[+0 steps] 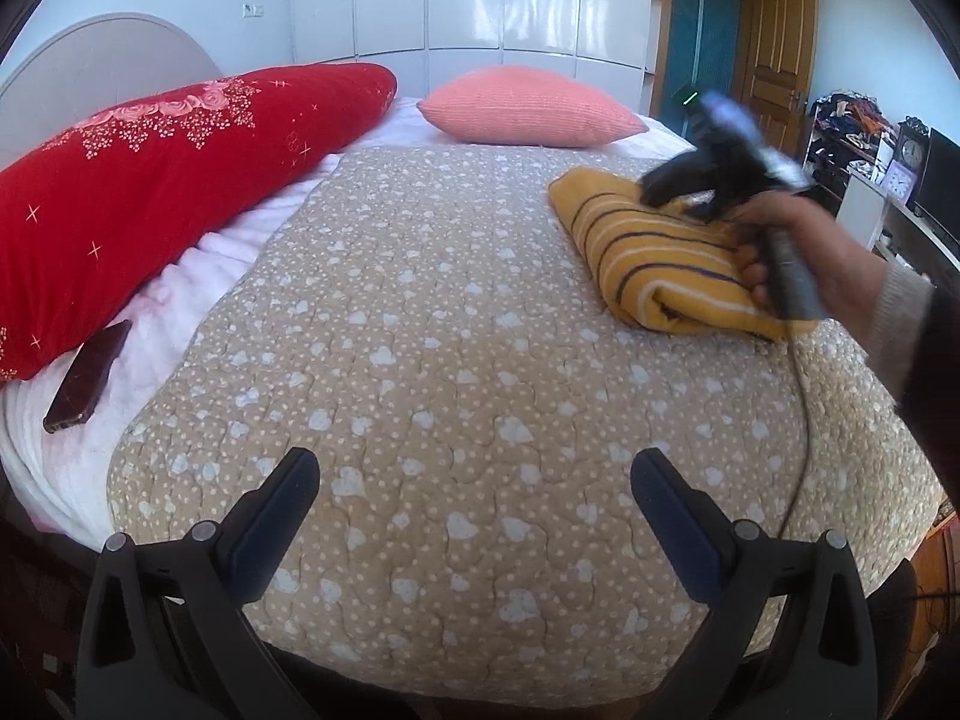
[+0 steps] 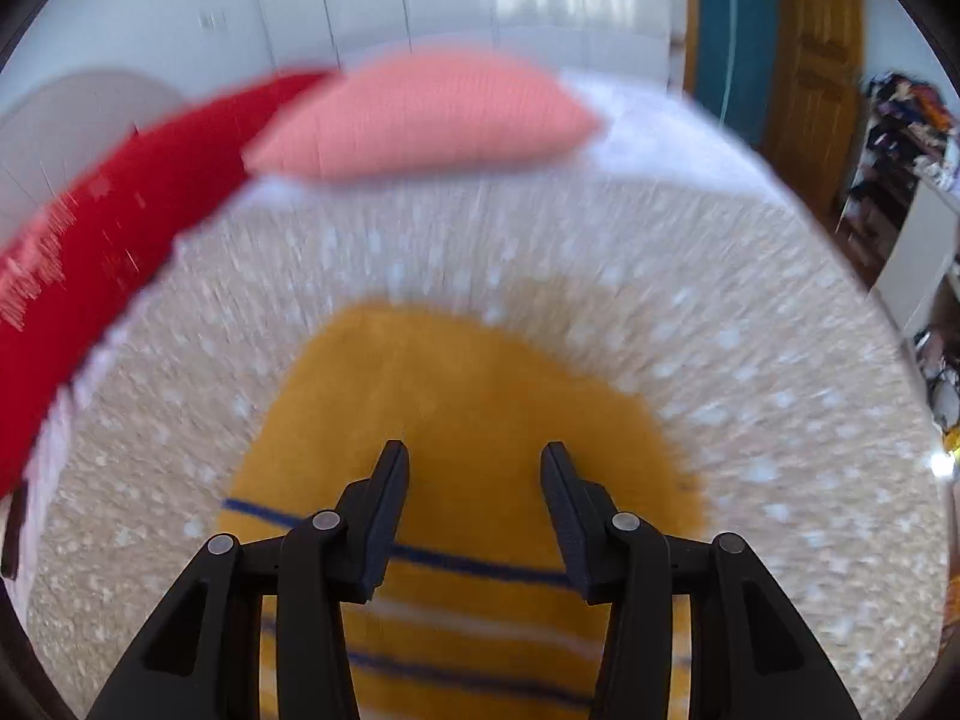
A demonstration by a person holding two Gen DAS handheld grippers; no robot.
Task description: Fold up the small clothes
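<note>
A folded yellow garment point(image 1: 654, 258) with dark blue and white stripes lies on the right side of the bed's beige heart-print quilt point(image 1: 450, 408). My left gripper point(image 1: 474, 468) is open and empty, low over the quilt's near edge, well left of the garment. My right gripper point(image 2: 474, 456) is open and empty, hovering just over the garment point(image 2: 468, 384); this view is motion-blurred. In the left wrist view the right gripper point(image 1: 678, 192) appears blurred above the garment's far end, held by a hand.
A red floral pillow point(image 1: 150, 180) and a pink pillow point(image 1: 528, 108) lie at the bed's head. A dark phone point(image 1: 87, 378) rests on the white sheet at left. A cable point(image 1: 807, 420) trails across the quilt. Cluttered shelves point(image 1: 852, 132) and a wooden door point(image 1: 774, 48) stand at right.
</note>
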